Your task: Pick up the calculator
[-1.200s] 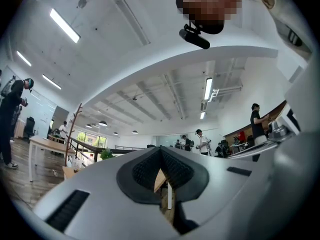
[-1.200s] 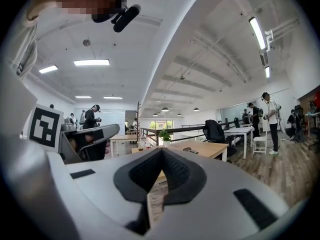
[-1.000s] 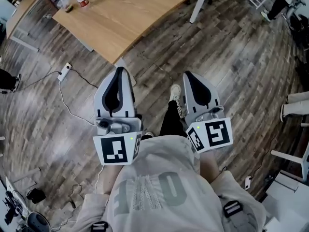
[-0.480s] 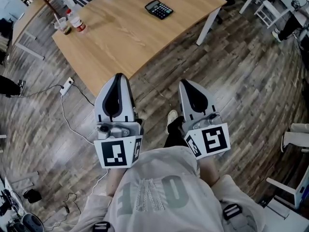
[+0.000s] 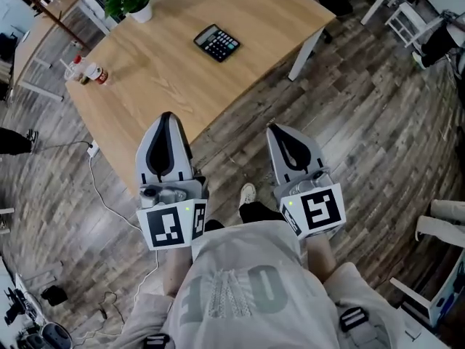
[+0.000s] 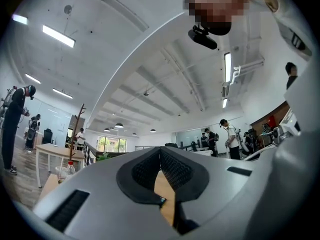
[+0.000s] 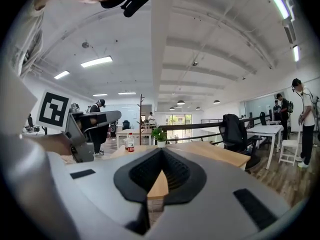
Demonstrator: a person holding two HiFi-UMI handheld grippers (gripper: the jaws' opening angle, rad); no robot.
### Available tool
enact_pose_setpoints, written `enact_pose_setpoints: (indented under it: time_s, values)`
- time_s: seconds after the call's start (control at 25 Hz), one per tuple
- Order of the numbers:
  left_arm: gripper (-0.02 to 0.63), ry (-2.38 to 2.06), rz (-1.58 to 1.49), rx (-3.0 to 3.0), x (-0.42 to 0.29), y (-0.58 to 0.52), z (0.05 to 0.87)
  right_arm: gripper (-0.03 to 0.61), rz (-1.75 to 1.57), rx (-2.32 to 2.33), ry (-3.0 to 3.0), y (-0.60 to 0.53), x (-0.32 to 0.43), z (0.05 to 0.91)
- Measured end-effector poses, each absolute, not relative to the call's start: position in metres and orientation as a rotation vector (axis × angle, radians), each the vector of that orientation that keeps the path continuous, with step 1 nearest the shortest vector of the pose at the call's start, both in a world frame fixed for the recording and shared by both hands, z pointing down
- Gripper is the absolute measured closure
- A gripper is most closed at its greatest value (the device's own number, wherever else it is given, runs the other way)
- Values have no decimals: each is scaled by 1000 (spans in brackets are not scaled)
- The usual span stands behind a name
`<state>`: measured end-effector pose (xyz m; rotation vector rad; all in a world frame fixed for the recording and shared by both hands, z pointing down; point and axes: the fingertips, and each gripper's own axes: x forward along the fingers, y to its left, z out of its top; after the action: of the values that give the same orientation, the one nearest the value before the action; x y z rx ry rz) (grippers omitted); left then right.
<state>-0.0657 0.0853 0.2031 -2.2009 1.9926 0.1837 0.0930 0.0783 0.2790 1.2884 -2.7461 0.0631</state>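
Status: black rectangular calculator [image 5: 217,43] lies flat on the light wooden tabletop [image 5: 167,86], keys up, skewed to the table edges. It sits well in from the near edge, nothing touching it, and well apart from both grippers.

Left grey-and-black gripper [image 5: 166,118] — jaws together, nothing between them. Its own view shows the pads meeting at the tip, with only a sliver of tabletop visible through the gap behind them. From the head view the tip overlaps the tabletop's near edge; I can't tell its height over the wood.

Right grey-and-black gripper [image 5: 275,131] — jaws also together, empty. It sits over the dark wood-plank floor [image 5: 378,122], just off the tabletop's near edge and beside the left gripper. Both point toward the table.

Other items on the tabletop:
- green potted plant in a white pot [image 5: 129,2] at the far-left corner
- clear bottle with a red label [image 5: 96,74] at the left edge, upright
- clear cup [image 5: 75,70] just beside the bottle

White table leg [image 5: 305,46] stands under the right corner. White cable [image 5: 109,195] runs across the floor below the left edge. The person's light shoe [image 5: 248,193] shows between the two grippers.
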Motion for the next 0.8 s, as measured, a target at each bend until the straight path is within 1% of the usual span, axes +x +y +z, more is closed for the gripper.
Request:
enact_pose_setpoints:
  time_s: [0.36,0.8]
  values:
    - [604,1982,115,-2203,-45,35,198,560,127,1349,-2728,32,126,294]
    - [604,1908,200,-2263,-33,-39,215,560,87,1449,-2729,-16,141,298]
